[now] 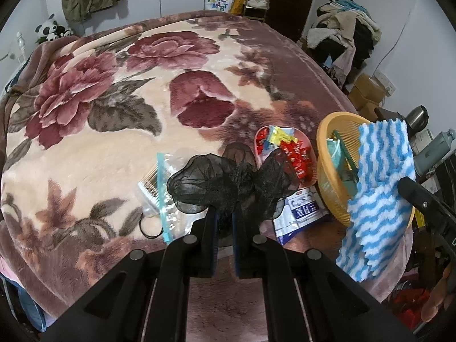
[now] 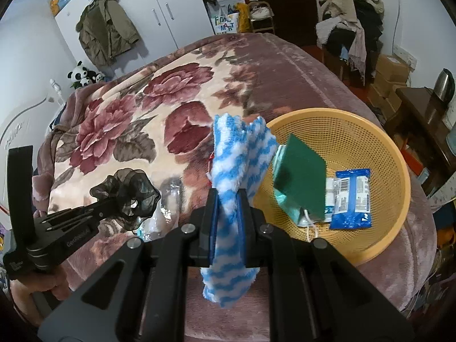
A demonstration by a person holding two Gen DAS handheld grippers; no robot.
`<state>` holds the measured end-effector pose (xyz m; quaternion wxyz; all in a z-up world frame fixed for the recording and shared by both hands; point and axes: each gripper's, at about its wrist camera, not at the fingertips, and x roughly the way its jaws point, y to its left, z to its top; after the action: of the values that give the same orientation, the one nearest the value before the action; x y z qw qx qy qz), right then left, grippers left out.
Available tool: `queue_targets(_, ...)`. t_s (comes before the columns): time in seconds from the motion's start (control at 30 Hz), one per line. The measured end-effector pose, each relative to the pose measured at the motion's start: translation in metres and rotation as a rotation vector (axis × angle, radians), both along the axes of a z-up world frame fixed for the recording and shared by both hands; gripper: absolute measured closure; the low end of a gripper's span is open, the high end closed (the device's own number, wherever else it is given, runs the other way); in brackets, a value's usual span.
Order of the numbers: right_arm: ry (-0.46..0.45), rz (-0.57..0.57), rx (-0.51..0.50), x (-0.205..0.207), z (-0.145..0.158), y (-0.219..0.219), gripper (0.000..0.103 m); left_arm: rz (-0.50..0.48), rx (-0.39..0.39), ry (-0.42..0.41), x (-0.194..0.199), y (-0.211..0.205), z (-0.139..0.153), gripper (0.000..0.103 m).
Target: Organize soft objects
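My left gripper (image 1: 225, 213) is shut on a black sheer scrunchie (image 1: 228, 185), held above the floral blanket (image 1: 114, 114). From the right wrist view the same scrunchie (image 2: 128, 196) hangs at the left gripper's tip (image 2: 114, 199). My right gripper (image 2: 228, 196) is shut on a blue-and-white fluffy cloth (image 2: 236, 156), which droops below the jaws. The cloth (image 1: 379, 188) hangs in front of the orange mesh basket (image 1: 327, 131). That basket (image 2: 384, 148) lies to the right of the cloth and holds a green sponge (image 2: 302, 176), a blue wipes packet (image 2: 353, 196) and a teal face mask (image 2: 293, 213).
A pink tray of red candies (image 1: 296, 154), a clear zip bag with a comb (image 1: 159, 188), a black hair tie (image 1: 151, 228) and a white printed packet (image 1: 302, 208) lie on the blanket. Clothes pile (image 2: 353, 14), cardboard boxes (image 2: 390, 71) and a dark side table (image 2: 421, 114) stand right of the bed.
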<state>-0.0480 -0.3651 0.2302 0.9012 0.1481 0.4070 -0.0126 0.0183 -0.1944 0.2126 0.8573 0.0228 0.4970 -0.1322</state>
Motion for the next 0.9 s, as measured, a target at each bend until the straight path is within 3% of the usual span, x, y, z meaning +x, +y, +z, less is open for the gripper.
queue_targets(0.9,-0.010,-0.106,0.035,-0.013,0.000,-0.082,0.090,-0.109,0.020,0.009,0.005,-0.093,0.000,0.097)
